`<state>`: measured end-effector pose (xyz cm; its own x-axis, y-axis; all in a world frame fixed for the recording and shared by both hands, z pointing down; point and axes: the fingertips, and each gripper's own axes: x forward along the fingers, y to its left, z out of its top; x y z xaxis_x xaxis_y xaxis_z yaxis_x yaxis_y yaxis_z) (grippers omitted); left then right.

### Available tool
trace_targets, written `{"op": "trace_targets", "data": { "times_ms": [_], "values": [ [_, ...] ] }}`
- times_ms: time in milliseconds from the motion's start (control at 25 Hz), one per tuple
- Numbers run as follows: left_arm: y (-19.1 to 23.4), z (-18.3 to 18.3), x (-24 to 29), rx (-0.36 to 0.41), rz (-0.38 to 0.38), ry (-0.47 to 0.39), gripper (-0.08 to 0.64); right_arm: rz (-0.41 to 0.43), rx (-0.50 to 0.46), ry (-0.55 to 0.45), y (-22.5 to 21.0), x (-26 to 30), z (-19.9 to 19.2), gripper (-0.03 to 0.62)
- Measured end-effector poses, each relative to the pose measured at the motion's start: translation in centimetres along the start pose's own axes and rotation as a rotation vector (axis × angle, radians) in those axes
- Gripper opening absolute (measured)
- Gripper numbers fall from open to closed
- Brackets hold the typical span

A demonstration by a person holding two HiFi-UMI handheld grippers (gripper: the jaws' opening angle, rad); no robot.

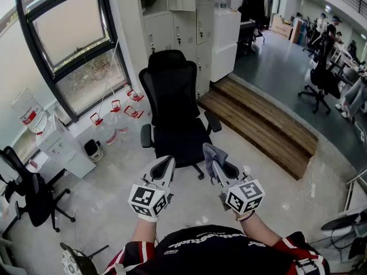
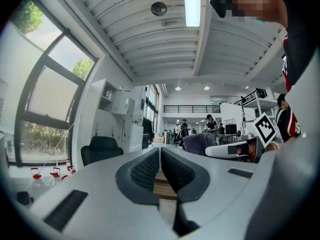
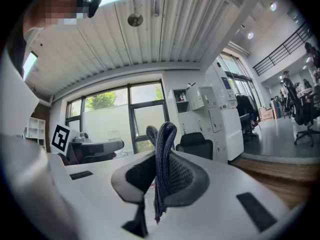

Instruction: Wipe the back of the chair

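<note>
A black office chair (image 1: pixel 174 105) stands on the pale floor ahead of me, its seat facing me and its mesh back (image 1: pixel 170 87) toward the lockers. Its headrest shows small in the left gripper view (image 2: pixel 101 149) and in the right gripper view (image 3: pixel 196 144). My right gripper (image 1: pixel 214 166) is shut on a folded grey cloth (image 1: pixel 210 153), which sticks up between its pads (image 3: pixel 161 156). My left gripper (image 1: pixel 165 165) is shut with nothing in it, its pads meeting (image 2: pixel 160 171). Both grippers hang in the air just short of the seat's front edge.
White lockers (image 1: pixel 189 22) stand behind the chair, with a big window (image 1: pixel 71 44) and water jugs (image 1: pixel 117 119) to the left. A wooden step (image 1: pixel 258 122) runs along the right. Another black chair (image 1: pixel 28 196) stands at the left, and people work at desks at the far right (image 1: pixel 332 56).
</note>
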<state>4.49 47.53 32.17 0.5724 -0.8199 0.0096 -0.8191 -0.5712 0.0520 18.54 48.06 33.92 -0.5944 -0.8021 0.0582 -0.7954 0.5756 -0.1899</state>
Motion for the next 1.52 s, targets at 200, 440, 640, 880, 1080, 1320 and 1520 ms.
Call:
{"op": "trace_targets", "data": {
  "times_ms": [200,440,640,880,1080,1320,1520],
  "values": [
    [0.5,-0.4,-0.6,-0.011,-0.004,0.000,0.032,0.002,-0.018,0.004,0.9,0.3,-0.4,0.057],
    [1.0,-0.9,-1.2,-0.021,-0.022,-0.002,0.032,-0.001,-0.033,-0.001,2.0,0.9,-0.7,0.057],
    [1.9,-0.9,-1.6,-0.036,-0.041,-0.001,0.032,-0.013,-0.031,-0.008,2.6,1.5,-0.7,0.057],
    [3.7,-2.3,-2.6,-0.052,-0.054,0.015,0.032,-0.031,-0.005,-0.001,3.7,2.6,-2.2,0.057],
    [5.0,-3.1,-3.1,-0.076,-0.062,0.022,0.032,-0.045,0.010,0.016,4.5,3.4,-3.3,0.057],
    [6.4,-3.9,-2.6,-0.098,-0.045,0.026,0.032,-0.040,0.023,0.039,3.6,4.9,-3.8,0.058],
    [8.6,-4.6,-0.1,-0.110,-0.023,0.045,0.032,-0.021,0.026,0.041,1.4,8.2,-3.5,0.058]
  ]
}}
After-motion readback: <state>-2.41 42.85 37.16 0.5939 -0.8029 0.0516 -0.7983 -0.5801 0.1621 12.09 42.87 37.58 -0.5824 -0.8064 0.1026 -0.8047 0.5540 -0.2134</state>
